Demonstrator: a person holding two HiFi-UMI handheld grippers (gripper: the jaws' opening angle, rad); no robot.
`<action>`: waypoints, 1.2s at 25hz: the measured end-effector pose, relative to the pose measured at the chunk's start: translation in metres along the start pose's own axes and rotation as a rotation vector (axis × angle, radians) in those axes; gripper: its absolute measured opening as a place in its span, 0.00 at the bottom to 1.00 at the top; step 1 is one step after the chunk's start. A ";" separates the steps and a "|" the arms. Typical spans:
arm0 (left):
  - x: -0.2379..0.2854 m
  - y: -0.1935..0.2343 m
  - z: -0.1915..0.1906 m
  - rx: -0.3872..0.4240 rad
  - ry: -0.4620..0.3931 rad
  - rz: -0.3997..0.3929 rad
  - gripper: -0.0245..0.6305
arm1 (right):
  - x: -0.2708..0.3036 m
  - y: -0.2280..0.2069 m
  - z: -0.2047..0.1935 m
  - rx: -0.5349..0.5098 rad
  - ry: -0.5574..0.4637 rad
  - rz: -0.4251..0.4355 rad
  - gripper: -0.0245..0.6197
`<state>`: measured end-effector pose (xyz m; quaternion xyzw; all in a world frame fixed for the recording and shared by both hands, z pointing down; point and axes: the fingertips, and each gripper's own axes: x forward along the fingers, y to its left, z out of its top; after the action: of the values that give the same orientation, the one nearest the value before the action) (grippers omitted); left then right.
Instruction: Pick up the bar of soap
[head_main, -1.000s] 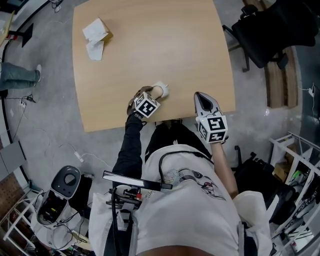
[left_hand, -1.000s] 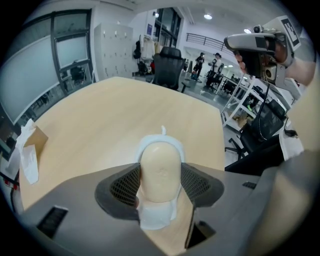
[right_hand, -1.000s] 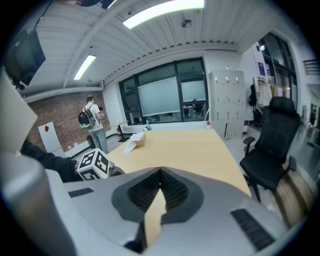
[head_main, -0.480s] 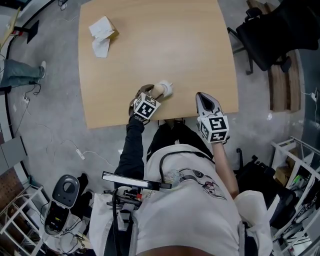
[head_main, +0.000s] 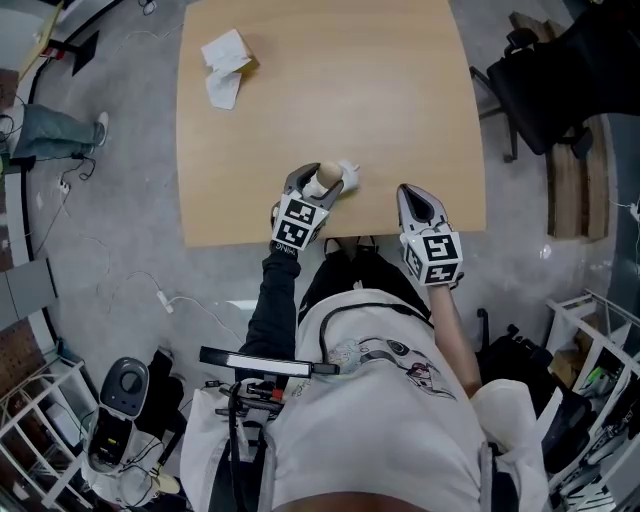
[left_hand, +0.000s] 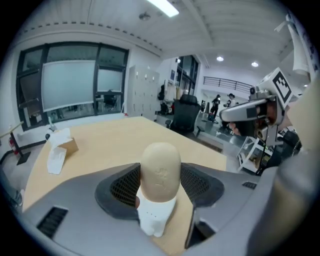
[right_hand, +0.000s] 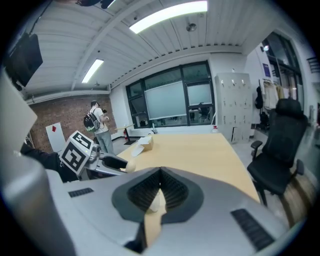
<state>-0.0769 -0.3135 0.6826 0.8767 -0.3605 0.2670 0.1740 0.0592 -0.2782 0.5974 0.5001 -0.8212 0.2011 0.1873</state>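
The bar of soap (left_hand: 160, 170) is a beige oval that stands on end between the jaws of my left gripper (left_hand: 160, 182), which is shut on it. A white piece (left_hand: 153, 220) clings to its lower end. In the head view the soap (head_main: 324, 179) and left gripper (head_main: 318, 186) are over the wooden table (head_main: 330, 90), near its front edge. My right gripper (head_main: 414, 199) is to the right at the same edge, jaws together with nothing held. The right gripper view shows the right gripper (right_hand: 159, 189) and the soap's tip (right_hand: 131, 166) at left.
A small cardboard box with white paper (head_main: 228, 60) lies at the table's far left corner. A black office chair (head_main: 570, 70) stands beyond the right edge. Cables, racks and a grey device (head_main: 125, 385) crowd the floor near the person.
The head view has shifted, so the table sits further right in the picture. The left gripper stays shut on the soap near the front edge. The right gripper has hardly moved.
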 end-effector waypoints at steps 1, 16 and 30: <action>-0.006 -0.001 0.007 -0.002 -0.025 0.007 0.41 | -0.001 0.001 0.001 -0.001 -0.007 0.000 0.05; -0.104 -0.023 0.108 0.043 -0.318 0.137 0.41 | -0.025 0.025 0.083 -0.040 -0.225 0.020 0.05; -0.184 -0.017 0.168 0.052 -0.541 0.315 0.41 | -0.038 0.056 0.148 -0.098 -0.374 0.051 0.05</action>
<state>-0.1169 -0.2860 0.4376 0.8534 -0.5182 0.0567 0.0059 0.0100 -0.3029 0.4444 0.4982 -0.8628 0.0692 0.0503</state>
